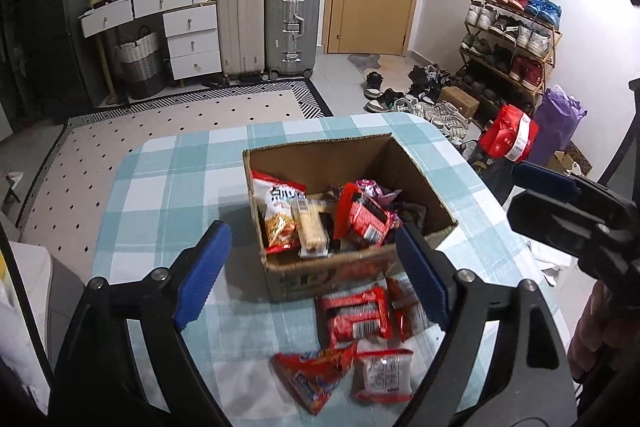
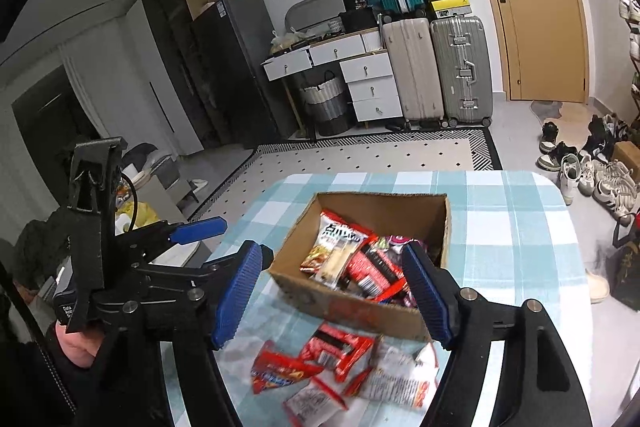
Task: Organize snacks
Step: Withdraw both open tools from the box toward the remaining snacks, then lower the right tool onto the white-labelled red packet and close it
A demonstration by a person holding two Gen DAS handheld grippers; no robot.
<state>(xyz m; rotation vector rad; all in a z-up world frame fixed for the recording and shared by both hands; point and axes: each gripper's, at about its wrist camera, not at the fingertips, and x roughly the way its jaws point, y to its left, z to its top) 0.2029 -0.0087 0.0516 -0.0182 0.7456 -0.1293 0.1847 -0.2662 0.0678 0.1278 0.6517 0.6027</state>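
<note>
Both tools released, empty: left tool (image 1: 308, 275), right tool (image 2: 332, 291); we judge next grasp: loose packets (image 1: 356, 315) at 6 o'clock of box (image 1: 320, 275) on tabletop (image 1: 168, 195).

A table (image 1: 168, 179) covered by a blue-and-white checked cloth is seen. On it a cardboard box (image 1: 344, 267) stands; loose snack packets (image 1: 354, 319) are scattered just beside the box.
</note>
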